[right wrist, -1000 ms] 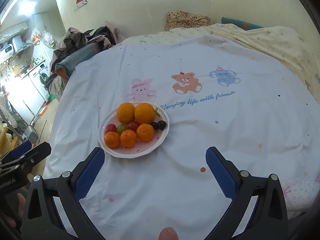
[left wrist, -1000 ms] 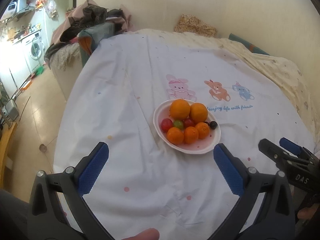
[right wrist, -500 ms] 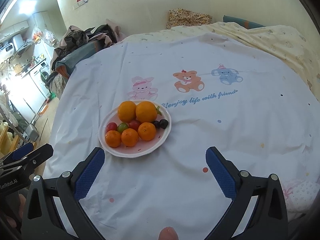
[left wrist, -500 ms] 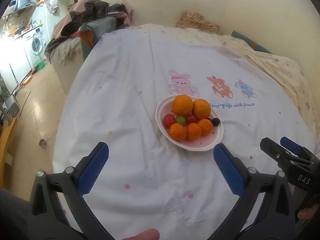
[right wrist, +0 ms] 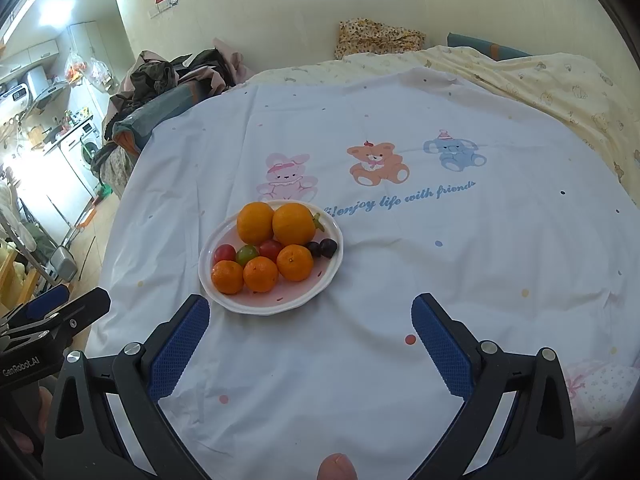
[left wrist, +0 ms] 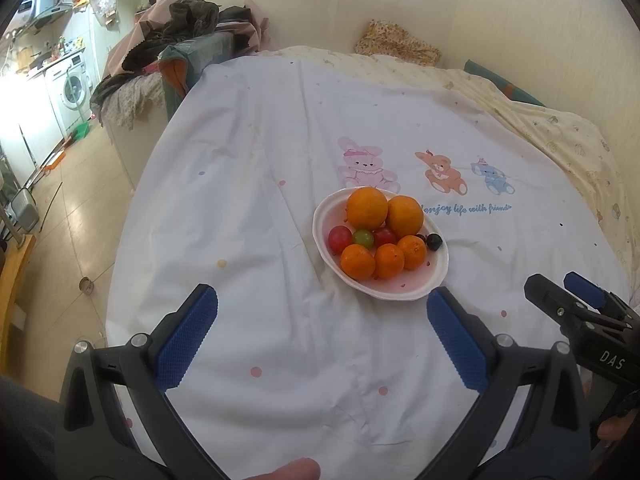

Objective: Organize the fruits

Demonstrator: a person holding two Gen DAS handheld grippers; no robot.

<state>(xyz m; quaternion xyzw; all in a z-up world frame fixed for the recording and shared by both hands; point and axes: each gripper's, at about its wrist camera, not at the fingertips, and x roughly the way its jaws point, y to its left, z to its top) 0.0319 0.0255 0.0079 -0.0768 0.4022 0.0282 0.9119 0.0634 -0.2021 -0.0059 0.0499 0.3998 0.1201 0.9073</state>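
A white plate sits on the white cartoon-print sheet. It holds two large oranges, three small mandarins, red and green cherry tomatoes and dark grapes. My left gripper is open and empty, just short of the plate. My right gripper is open and empty, also just short of the plate, which lies ahead to its left. Each gripper shows at the edge of the other's view.
The sheet covers a bed with a yellow quilt at the right. A pile of clothes lies at the bed's far left corner. The floor and a washing machine are off to the left.
Both grippers have moved slightly forward toward the plate, which now sits lower in both views. Both remain open and empty.
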